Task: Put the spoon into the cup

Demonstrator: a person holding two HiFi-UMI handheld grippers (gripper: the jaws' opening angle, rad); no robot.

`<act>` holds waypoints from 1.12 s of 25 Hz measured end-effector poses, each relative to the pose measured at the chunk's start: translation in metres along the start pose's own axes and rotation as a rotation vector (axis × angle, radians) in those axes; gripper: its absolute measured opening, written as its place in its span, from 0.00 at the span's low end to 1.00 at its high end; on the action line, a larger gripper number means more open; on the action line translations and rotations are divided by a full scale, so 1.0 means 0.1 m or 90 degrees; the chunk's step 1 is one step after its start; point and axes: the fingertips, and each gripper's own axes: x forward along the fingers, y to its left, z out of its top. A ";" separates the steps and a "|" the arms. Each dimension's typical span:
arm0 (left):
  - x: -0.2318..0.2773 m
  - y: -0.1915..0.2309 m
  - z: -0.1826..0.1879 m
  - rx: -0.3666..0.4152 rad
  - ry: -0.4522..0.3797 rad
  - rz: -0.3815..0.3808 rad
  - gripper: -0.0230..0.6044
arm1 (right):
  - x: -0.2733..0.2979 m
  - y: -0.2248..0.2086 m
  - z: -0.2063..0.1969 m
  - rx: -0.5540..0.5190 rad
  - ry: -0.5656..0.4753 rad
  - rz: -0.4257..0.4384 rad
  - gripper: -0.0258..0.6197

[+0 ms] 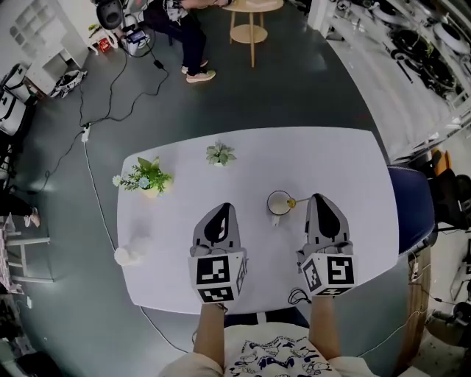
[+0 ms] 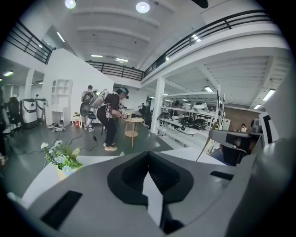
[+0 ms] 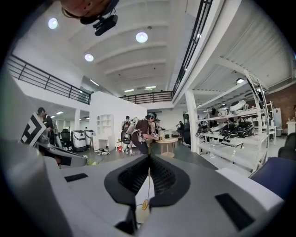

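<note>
A white cup (image 1: 280,203) stands on the white table (image 1: 353,162), right of the middle. A thin gold spoon (image 1: 294,202) is pinched by its handle in my right gripper (image 1: 315,199), which is shut on it. The spoon's bowl is at the cup's right rim. In the right gripper view the spoon (image 3: 145,202) hangs out from the closed right gripper (image 3: 149,159), with the cup (image 3: 138,217) just beneath. My left gripper (image 1: 224,209) hovers left of the cup, shut and empty. The left gripper view shows only table beyond its tips (image 2: 148,155).
A pot of flowers (image 1: 146,179) and a small green plant (image 1: 220,154) stand toward the table's far side. A white lump (image 1: 126,255) lies at the near left edge. A blue chair (image 1: 412,206) is at the right. A person (image 1: 184,37) and a round wooden table (image 1: 250,22) stand beyond.
</note>
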 end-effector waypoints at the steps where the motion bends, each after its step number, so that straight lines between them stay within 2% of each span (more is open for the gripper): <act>1: 0.03 0.01 -0.03 -0.003 0.005 0.005 0.06 | 0.05 0.00 -0.04 0.003 0.006 0.006 0.07; 10: 0.30 0.05 -0.26 -0.019 0.035 0.030 0.06 | 0.41 -0.03 -0.51 0.012 0.059 0.054 0.07; 19: 0.55 0.22 -0.67 -0.042 0.084 0.059 0.06 | 0.71 -0.09 -1.11 0.024 0.130 0.078 0.07; 28: 0.68 0.34 -0.88 -0.061 0.111 0.080 0.06 | 0.90 -0.06 -1.50 0.034 0.171 0.101 0.07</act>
